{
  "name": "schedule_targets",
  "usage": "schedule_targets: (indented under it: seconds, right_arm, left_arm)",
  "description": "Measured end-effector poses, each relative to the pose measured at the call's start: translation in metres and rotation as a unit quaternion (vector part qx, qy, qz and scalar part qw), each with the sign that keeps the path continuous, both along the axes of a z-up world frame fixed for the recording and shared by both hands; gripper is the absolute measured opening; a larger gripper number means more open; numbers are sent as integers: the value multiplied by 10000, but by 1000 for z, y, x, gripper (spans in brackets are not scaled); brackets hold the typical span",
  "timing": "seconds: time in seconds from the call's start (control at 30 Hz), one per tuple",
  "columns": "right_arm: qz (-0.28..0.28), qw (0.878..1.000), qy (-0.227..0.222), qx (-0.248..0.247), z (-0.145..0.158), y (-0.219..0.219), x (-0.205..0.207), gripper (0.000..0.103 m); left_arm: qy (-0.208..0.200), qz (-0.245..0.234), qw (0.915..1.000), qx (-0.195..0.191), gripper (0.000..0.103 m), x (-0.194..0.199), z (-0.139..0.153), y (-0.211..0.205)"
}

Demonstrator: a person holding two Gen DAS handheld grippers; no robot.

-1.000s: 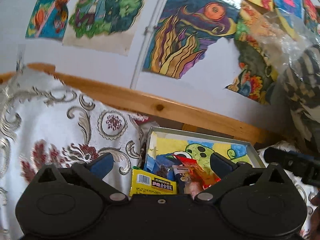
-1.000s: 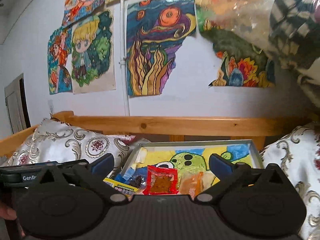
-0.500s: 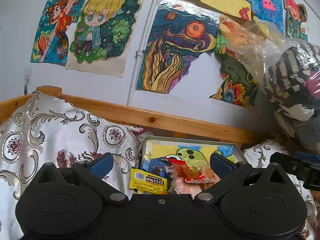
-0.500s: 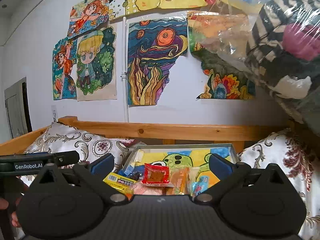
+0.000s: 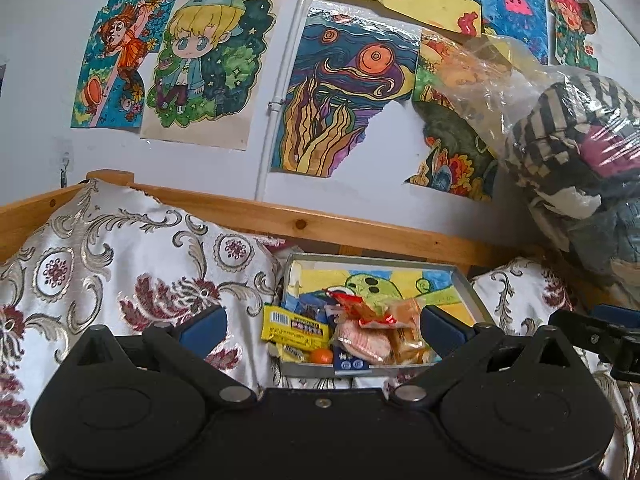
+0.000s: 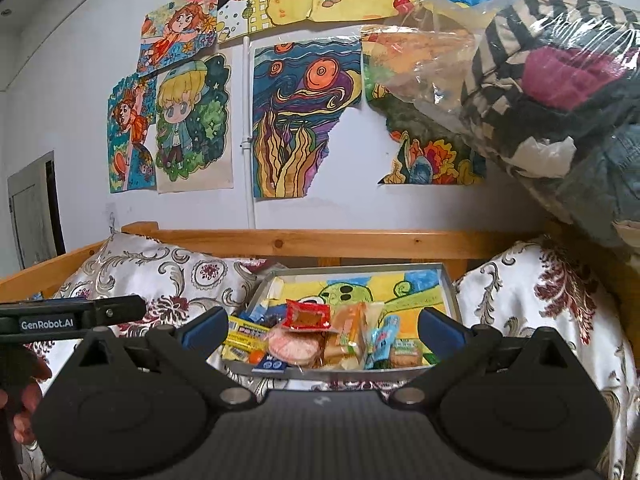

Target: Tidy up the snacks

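A grey tray [image 5: 466,280] [image 6: 447,288] lined with a coloured drawing lies between two cushions on the bed. Several snack packets are heaped at its near end: a yellow packet [image 5: 294,328] [image 6: 244,334], a red packet [image 5: 352,304] [image 6: 307,315], a pink round packet [image 5: 362,340] [image 6: 288,346], a light blue packet [image 6: 384,336] and a small orange fruit [image 5: 321,356]. My left gripper [image 5: 322,322] is open, held back from the tray with nothing between its fingers. My right gripper [image 6: 320,324] is open too, also short of the tray and holding nothing.
Patterned cushions [image 5: 120,264] [image 6: 552,300] flank the tray. A wooden bed rail [image 5: 360,232] runs behind it under a wall of drawings. A clear bag of clothes [image 5: 580,152] [image 6: 560,100] bulges at the right. A hand [image 6: 20,400] holds the left gripper's handle.
Both grippers have drawn back and tilted up from the tray. More of the wall and the snack heap's near end now show. Both stay open.
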State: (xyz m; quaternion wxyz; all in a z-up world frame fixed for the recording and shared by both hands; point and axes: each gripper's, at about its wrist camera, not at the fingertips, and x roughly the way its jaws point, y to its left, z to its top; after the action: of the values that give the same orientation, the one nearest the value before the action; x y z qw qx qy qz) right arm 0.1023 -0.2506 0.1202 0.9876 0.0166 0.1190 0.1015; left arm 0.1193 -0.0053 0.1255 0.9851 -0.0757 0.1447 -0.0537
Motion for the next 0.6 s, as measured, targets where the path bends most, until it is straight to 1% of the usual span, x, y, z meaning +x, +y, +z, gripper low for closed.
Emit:
schedule_targets:
  seconds: [0.37,0.6]
  right_arm:
    - [-39,10000,-36,4,-2,-1,-33,103]
    - [-174,9998,-38,-72,-16,3,-53,103]
  left_arm:
    - [151,77,9998,41,102,-31,-13,6]
    - [209,93,9997,109,102,-48,-23,6]
